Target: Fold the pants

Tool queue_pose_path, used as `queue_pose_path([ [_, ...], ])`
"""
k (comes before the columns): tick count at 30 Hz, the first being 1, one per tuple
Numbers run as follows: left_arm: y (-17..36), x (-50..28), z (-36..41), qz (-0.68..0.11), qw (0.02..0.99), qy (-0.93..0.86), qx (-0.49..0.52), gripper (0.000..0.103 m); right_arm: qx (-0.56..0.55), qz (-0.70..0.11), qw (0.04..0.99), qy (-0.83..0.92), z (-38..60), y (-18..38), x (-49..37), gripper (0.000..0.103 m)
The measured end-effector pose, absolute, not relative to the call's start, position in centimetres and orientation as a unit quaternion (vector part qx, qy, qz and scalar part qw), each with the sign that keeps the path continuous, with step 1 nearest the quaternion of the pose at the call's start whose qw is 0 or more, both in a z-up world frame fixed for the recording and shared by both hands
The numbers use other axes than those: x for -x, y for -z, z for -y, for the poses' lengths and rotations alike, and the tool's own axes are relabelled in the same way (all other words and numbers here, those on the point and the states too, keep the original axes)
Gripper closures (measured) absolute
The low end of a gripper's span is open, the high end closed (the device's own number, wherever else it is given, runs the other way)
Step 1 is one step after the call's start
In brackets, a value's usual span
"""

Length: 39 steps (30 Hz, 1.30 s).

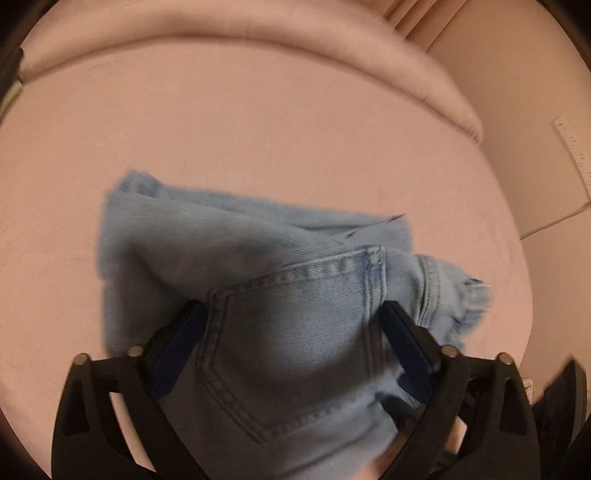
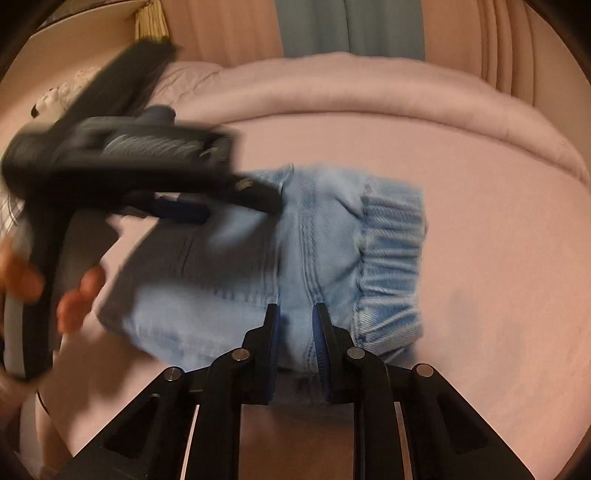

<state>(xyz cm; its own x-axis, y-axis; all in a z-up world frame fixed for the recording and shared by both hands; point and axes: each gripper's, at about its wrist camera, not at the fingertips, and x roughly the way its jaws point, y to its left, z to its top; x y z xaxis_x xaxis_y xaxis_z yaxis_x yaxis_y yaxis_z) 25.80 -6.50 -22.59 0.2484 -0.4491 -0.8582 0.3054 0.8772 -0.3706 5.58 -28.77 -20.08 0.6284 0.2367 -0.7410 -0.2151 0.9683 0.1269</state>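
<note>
Light blue denim pants (image 1: 258,266) lie folded into a compact bundle on a pink bed (image 1: 258,129). My left gripper (image 1: 291,314) is open, its jaws wide apart over the back pocket, fabric lying between them. In the right wrist view the pants (image 2: 325,236) show their elastic waistband (image 2: 391,258) at the right. My right gripper (image 2: 295,314) has its jaws a narrow gap apart over the near edge of the denim; whether it pinches fabric is unclear. The left gripper (image 2: 236,199) appears blurred over the bundle's left part, held by a hand (image 2: 74,295).
A rolled pink duvet (image 2: 369,99) runs along the far side of the bed. Pink and blue curtains (image 2: 351,26) hang behind. The bed's right edge and floor (image 1: 535,184) show in the left wrist view.
</note>
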Motion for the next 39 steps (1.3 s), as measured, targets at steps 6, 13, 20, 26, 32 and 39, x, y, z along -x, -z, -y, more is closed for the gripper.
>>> queue_pose_path([
  [6,22.3,-26.9,7.0,-0.582,0.778,0.228,0.063,0.002,-0.044,-0.407,0.902,-0.137,30.1,20.2,-5.7,0.081],
  [13,20.0,-24.5,2.7,-0.540,0.792,0.253,0.134,0.003,-0.115,-0.372,0.903,-0.182,32.0,17.8,-3.2,0.081],
  [20,19.0,-19.9,1.1,-0.494,0.832,0.239,0.081,0.003,-0.092,-0.347,0.923,-0.136,32.5,15.3,-5.9,0.081],
  [26,22.1,-17.7,2.0,-0.501,0.833,0.234,0.000,0.003,-0.051,-0.343,0.933,-0.098,30.5,14.8,-9.9,0.081],
  [32,24.4,-18.0,0.8,-0.521,0.819,0.239,0.035,0.001,-0.031,-0.393,0.917,-0.065,30.3,17.7,-11.4,0.081],
  [39,24.4,-17.4,0.3,-0.517,0.822,0.238,0.028,0.001,-0.045,-0.401,0.913,-0.065,30.8,18.0,-11.3,0.081],
])
